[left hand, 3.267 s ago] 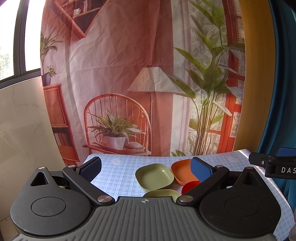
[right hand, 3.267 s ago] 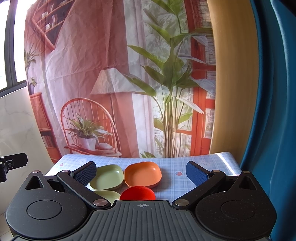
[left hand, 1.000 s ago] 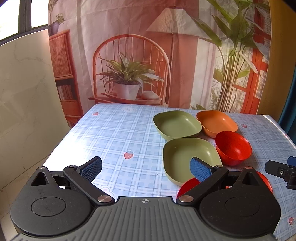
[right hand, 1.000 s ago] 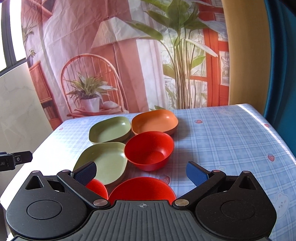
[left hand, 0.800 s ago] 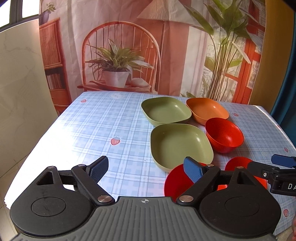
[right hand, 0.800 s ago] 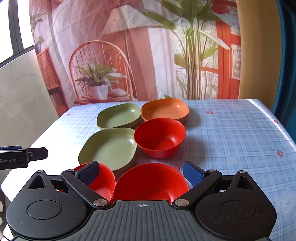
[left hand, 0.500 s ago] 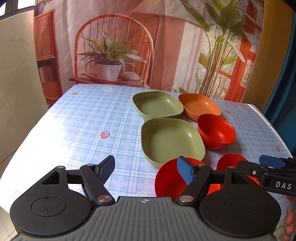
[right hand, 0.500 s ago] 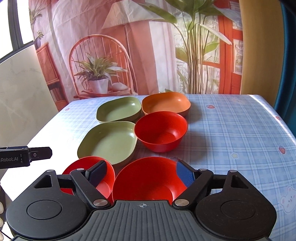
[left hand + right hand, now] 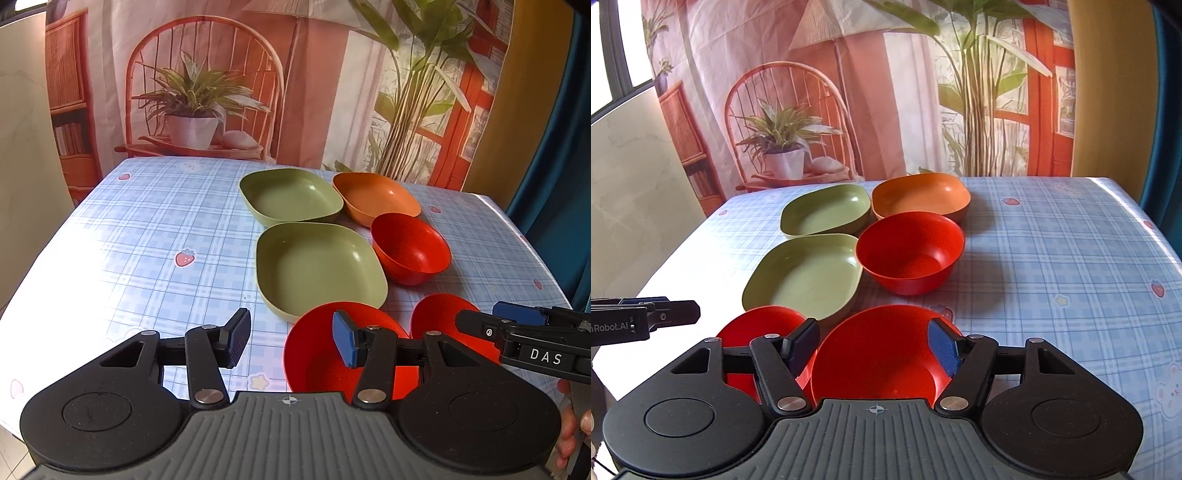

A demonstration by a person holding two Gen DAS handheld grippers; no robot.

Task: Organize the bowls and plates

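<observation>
Nearest in the left wrist view, the left gripper (image 9: pixel 291 339), jaws held part-way apart and gripping nothing, low over the front edge of the table (image 9: pixel 140 236). Blue-padded right finger (image 9: pixel 345 343) over the bowl of a small red bowl (image 9: pixel 317 354); black left finger (image 9: pixel 236 338) over bare checked cloth, the bowl's left rim between the two. Whether either pad touches that rim, impossible to tell.

Just to the right, a second red bowl (image 9: pixel 439 321), close beside the first, with the right gripper (image 9: pixel 875 345) set at it. In the right wrist view, jaws spread wide on either side of this red bowl (image 9: pixel 875 354): dark left finger (image 9: pixel 803 345) at its left rim, in the gap beside the neighbouring red bowl (image 9: pixel 761 325), blue right finger (image 9: pixel 943 347) at its right rim. Contact with the rim not clear; no firm grip to be seen.

Further back, a light green squarish plate (image 9: pixel 317 266), almost touching the front bowls. Right of it, just beside, a third, deeper red bowl (image 9: pixel 410 247). Behind these, a darker green squarish dish (image 9: pixel 291 195) and, beside it to the right, an orange dish (image 9: pixel 373 197), edges near touching.

At the far end, a printed backdrop (image 9: pixel 258 74) of a wicker chair, potted plant and lamp; a blue curtain (image 9: pixel 554 147) at the right.
</observation>
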